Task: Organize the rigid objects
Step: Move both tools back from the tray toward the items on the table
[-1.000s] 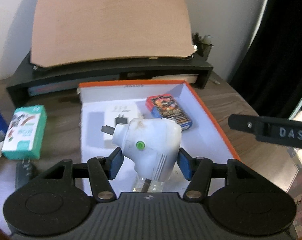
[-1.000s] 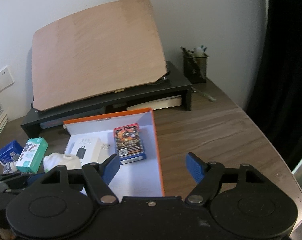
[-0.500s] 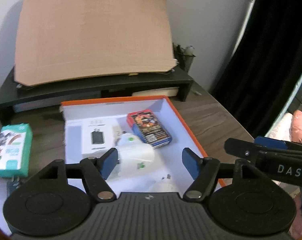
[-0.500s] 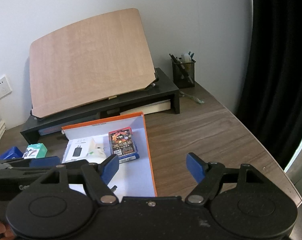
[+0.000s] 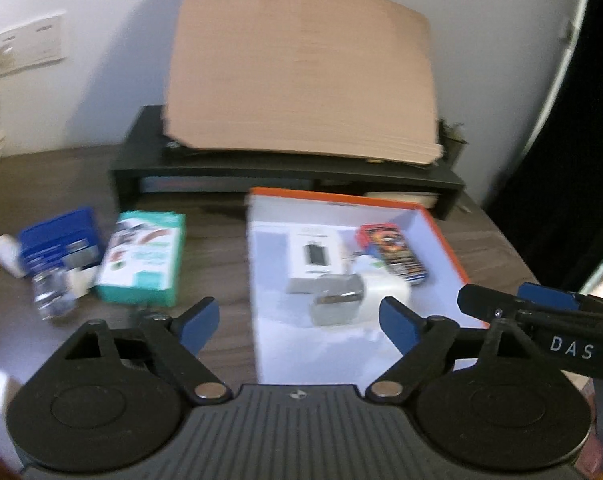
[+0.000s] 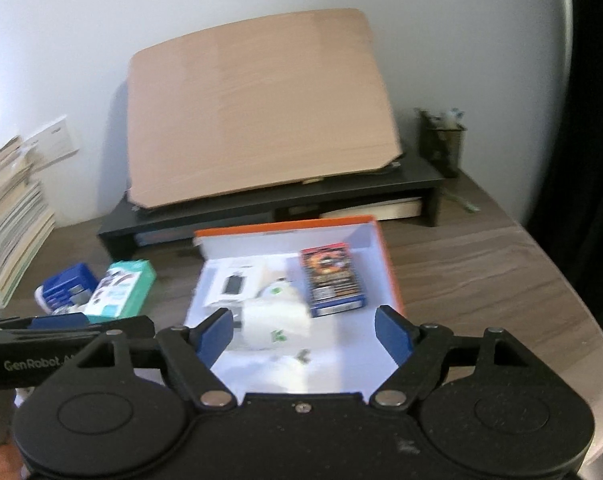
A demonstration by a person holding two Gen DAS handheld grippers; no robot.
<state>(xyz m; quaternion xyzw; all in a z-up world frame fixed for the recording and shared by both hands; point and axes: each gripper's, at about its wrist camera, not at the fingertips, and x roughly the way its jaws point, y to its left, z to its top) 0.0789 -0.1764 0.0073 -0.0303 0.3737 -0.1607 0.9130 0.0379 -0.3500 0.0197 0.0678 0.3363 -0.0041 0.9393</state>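
A white box with an orange rim [image 5: 321, 193] lies on the desk. In it are a white charger carton [image 5: 315, 256], a red and blue card pack [image 5: 393, 252] and a white plug adapter [image 5: 357, 296]. My left gripper [image 5: 297, 314] hovers over the box's near left corner with its jaws opening; the adapter lies below them, untouched. My right gripper [image 6: 303, 322] hangs over the near part of the box [image 6: 285, 225] with its jaws also opening. The adapter [image 6: 277, 320] rests in the box beneath them, free of the pads. Left of the box stand a teal carton [image 5: 141, 260] and a blue case [image 5: 57, 240].
A black monitor stand [image 5: 261, 168] carries a tilted wooden board [image 5: 301, 68] behind the box. A small glass bottle [image 5: 49, 296] and a white bottle [image 5: 5, 256] lie at the far left. A pen holder [image 6: 441, 144] stands back right, stacked books [image 6: 9, 216] at the left.
The left gripper let go of the white adapter, which now lies in the box, then drew back and up with jaws spreading. The right gripper also pulled back and widened.
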